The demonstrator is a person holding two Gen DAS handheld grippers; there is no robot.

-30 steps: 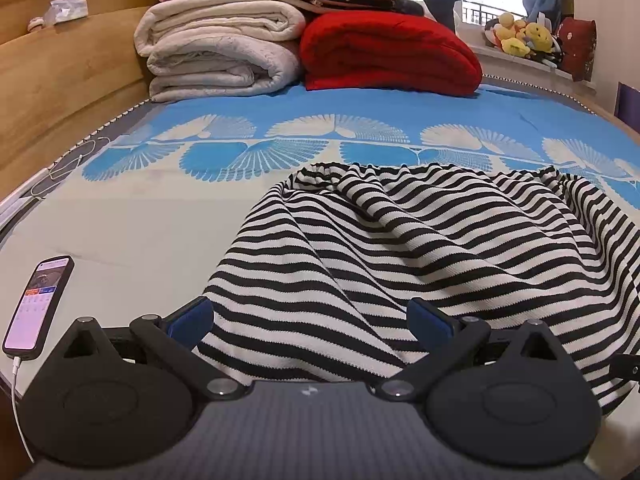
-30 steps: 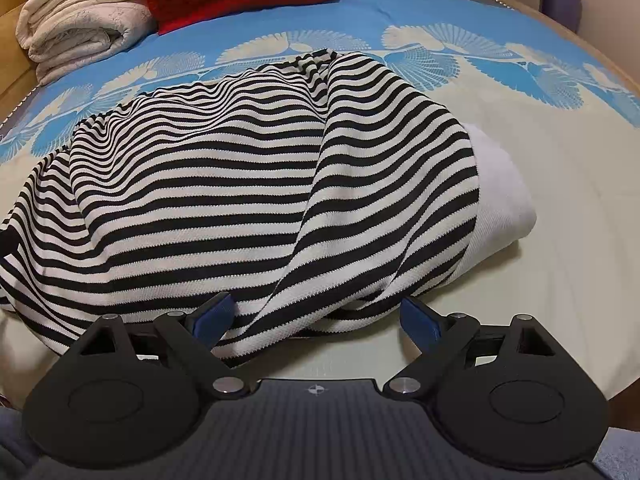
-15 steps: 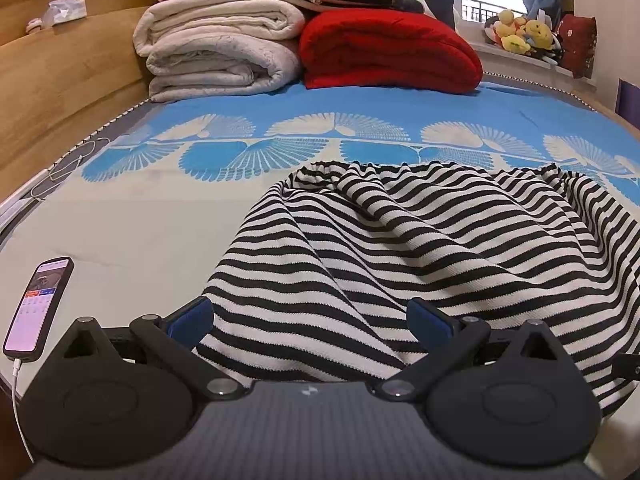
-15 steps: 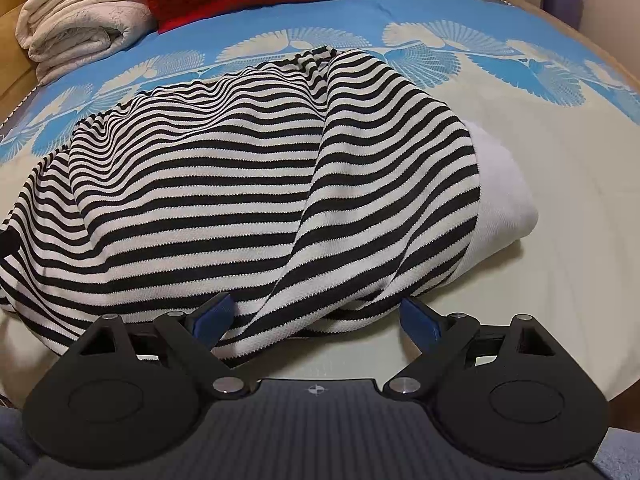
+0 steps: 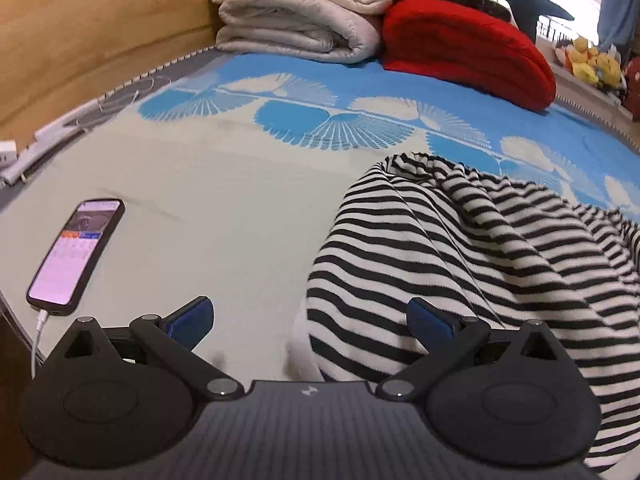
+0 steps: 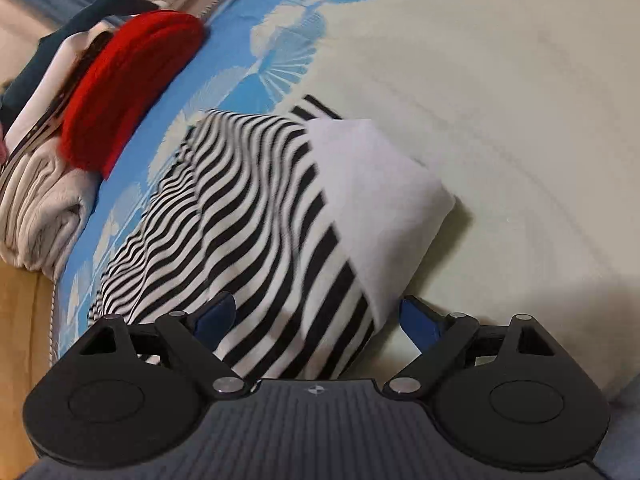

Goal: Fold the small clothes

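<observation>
A black-and-white striped garment (image 5: 472, 256) lies crumpled on the bed, with a plain white band at its ends. In the left wrist view my left gripper (image 5: 310, 320) stands open at the garment's left edge; its right finger is over the stripes and its left finger over bare sheet. In the right wrist view the striped garment (image 6: 256, 216) runs up to the left, and its white band (image 6: 376, 184) points right. My right gripper (image 6: 318, 318) is open and rolled, with the garment's near corner lying between its blue pads without being pinched.
A lit phone (image 5: 76, 252) on a cable lies left of my left gripper. Folded pale quilts (image 5: 296, 12) and a red blanket (image 5: 468, 44) are stacked at the head of the bed by a wooden board (image 5: 92, 40). The cream and blue bedsheet (image 6: 500, 80) spreads to the right.
My left gripper slid left, so the garment now sits to its right and the phone nearer. My right gripper rolled sharply and moved onto the garment's white-banded corner.
</observation>
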